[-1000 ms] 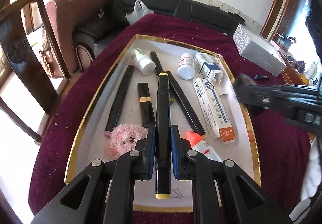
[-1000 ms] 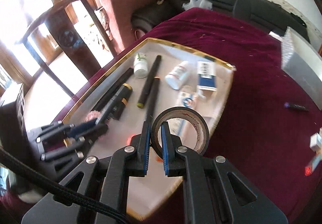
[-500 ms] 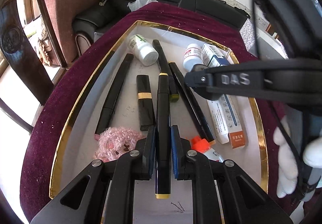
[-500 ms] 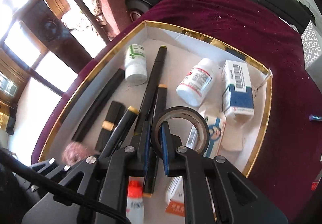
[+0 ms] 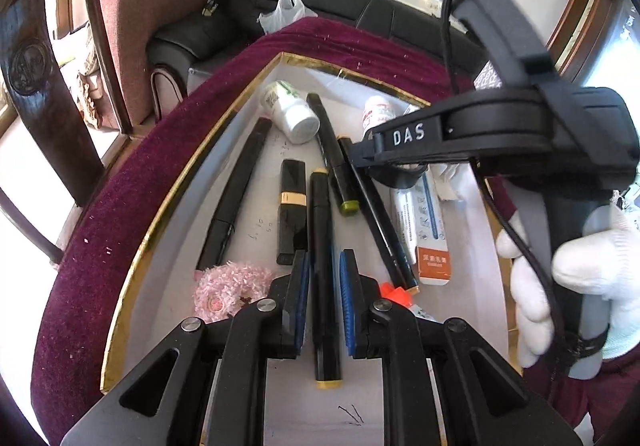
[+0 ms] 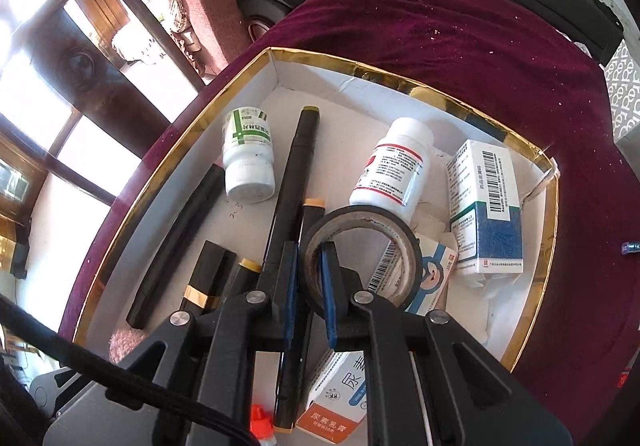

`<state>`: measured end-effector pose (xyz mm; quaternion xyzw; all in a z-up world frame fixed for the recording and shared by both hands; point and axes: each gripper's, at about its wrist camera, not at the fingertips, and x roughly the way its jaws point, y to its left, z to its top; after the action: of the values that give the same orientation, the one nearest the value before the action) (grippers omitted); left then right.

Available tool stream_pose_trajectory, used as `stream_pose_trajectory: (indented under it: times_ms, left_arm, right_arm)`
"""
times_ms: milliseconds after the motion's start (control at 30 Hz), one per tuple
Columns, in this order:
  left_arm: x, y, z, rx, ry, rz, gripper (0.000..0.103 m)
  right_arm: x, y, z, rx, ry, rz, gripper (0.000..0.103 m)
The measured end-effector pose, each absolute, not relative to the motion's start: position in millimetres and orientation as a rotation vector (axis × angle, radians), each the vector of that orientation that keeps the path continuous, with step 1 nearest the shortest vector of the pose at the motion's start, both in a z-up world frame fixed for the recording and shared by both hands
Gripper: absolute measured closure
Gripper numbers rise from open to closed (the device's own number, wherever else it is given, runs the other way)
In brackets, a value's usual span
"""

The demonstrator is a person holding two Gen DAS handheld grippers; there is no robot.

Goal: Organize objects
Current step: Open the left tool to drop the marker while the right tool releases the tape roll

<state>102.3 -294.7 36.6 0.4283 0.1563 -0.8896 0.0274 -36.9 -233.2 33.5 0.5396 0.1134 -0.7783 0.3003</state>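
The left gripper (image 5: 324, 302) is clamped on a black marker with yellow end caps (image 5: 325, 278), holding it lengthwise low in the centre of its frame over the white floor of the gold-rimmed tray (image 5: 160, 213), probably so it can be laid parallel to the other pens (image 5: 236, 197) lined up there. In the right wrist view, the right gripper (image 6: 308, 286) pinches the wall of a roll of black tape (image 6: 362, 246), one jaw inside the ring and one outside. It hangs at frame centre above the pill bottles (image 6: 394, 165) and medicine boxes (image 6: 486, 205), seemingly heading for a gap among them.
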Motion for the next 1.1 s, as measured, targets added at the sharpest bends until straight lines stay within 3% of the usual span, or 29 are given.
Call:
stream_pose_trajectory:
  times_ms: [100, 167, 333, 533, 1100]
  left_arm:
    - [108, -293, 44, 1.300, 0.469, -2.754, 0.075]
    - [112, -291, 50, 1.276, 0.466, -2.761, 0.059]
    - [123, -279, 69, 1.196, 0.362, -2.776, 0.052]
    - [129, -261, 88, 1.140, 0.268, -2.783, 0.049]
    - [132, -140, 127, 1.098, -0.148, -2.880, 0.045]
  right_arm:
    - [-38, -233, 31, 1.441, 0.305, -2.073, 0.089]
    - [-37, -229, 31, 1.451, 0.292, -2.078, 0.086]
    - [-30, -210, 43, 1.422, 0.213, -2.089, 0.083]
    - [-12, -180, 74, 1.312, 0.157, -2.151, 0.062]
    - [-1, -5, 105, 1.257, -0.072, -2.336, 0.056]
